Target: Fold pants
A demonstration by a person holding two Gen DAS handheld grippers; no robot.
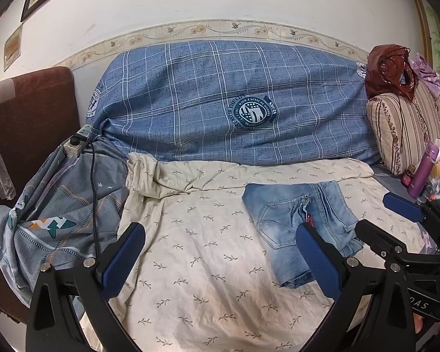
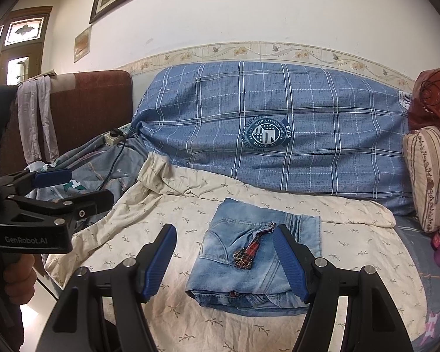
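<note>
At 12 o'clock of right tool (image 2: 224, 259) (nearer; both tools' fingers apart, empty): folded pants (image 2: 249, 267), long axis 6–12.

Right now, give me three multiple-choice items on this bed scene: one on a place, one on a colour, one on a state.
1. Where does the folded light-blue denim pants bundle lie?
A. on the cream leaf-print sheet
B. on the brown chair
C. on top of the blue checked bedding roll

2. What colour is the slim bottle at the right edge of the bed?
A. green
B. purple
C. white

3. How do the right tongs stand?
A. shut on the pants
B. shut on the sheet
C. open, gripping nothing

Answers: 1 A, the bundle rests flat on the sheet, in front of the checked roll. 2 B, its body shows purple in the left wrist view. 3 C, the two blue pads stand wide apart, and the left tongs are open too.
</note>
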